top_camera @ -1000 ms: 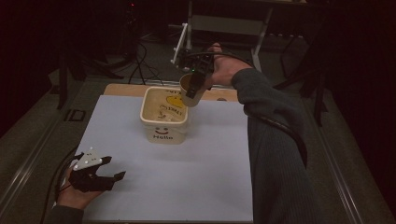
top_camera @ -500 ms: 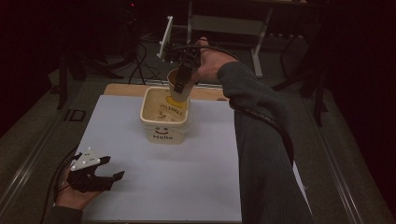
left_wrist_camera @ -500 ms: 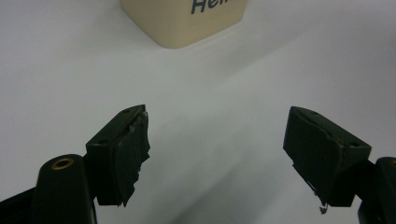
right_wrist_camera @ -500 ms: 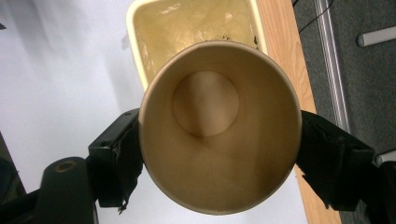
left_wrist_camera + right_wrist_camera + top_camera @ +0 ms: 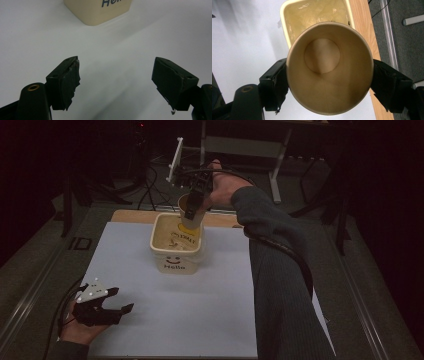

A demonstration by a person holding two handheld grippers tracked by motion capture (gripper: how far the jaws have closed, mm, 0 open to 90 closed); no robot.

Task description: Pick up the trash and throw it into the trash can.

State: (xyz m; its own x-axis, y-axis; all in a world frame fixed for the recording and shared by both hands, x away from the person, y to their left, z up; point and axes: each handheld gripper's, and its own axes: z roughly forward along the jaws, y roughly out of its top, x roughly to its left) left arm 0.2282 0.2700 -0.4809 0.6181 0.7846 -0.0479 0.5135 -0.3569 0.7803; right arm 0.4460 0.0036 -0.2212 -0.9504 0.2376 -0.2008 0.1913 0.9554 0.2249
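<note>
The cream tub (image 5: 177, 245) marked "Hello" under a smile sits at the bench's (image 5: 165, 320) twelve o'clock side. Above its far rim, the right tongs (image 5: 329, 75) pinch a brown paper cup (image 5: 190, 210). The left tongs (image 5: 102, 307), at seven o'clock, are spread wide.

Tub (image 5: 177, 245) stood at bench (image 5: 200, 320) far middle. My right tongs (image 5: 192, 207) held cup (image 5: 190, 210) above tub's far edge. My left tongs (image 5: 112, 302) rested at near-left corner.
</note>
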